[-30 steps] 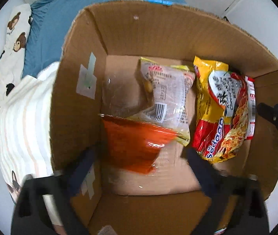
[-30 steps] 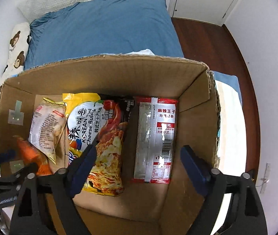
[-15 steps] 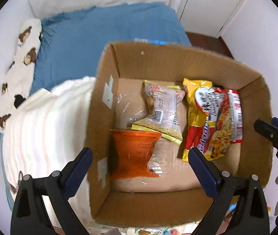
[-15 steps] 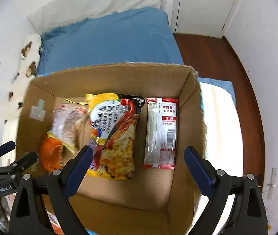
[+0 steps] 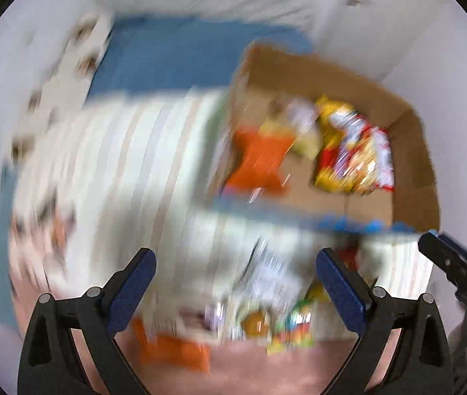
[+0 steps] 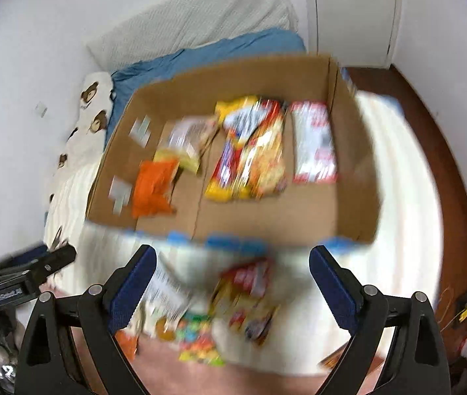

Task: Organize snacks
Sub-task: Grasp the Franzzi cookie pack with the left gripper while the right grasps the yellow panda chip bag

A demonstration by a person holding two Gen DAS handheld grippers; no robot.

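Observation:
Both views are motion-blurred. A cardboard box (image 6: 286, 220) sits on a striped blanket and holds an orange packet (image 6: 153, 191), a pale packet (image 6: 187, 141), a yellow-red noodle pack (image 6: 250, 151) and a red-white pack (image 6: 314, 144). The box also shows in the left wrist view (image 5: 411, 151). Several loose snack packets (image 6: 243, 296) lie on the blanket in front of the box, also in the left wrist view (image 5: 266, 299). My left gripper (image 5: 233, 286) and my right gripper (image 6: 232, 283) are both open and empty, held above these loose packets.
The striped blanket (image 5: 118, 171) covers a bed with a blue sheet (image 6: 207, 56) and a bear-print pillow (image 6: 92, 112). White walls and a door (image 6: 355, 10) stand behind. Dark wood floor (image 6: 447, 171) lies at the right. The other gripper shows at each view's edge (image 6: 26, 279).
Both grippers have pulled back and up out of the box, which now lies farther off. The loose packets in front of the box have come into view.

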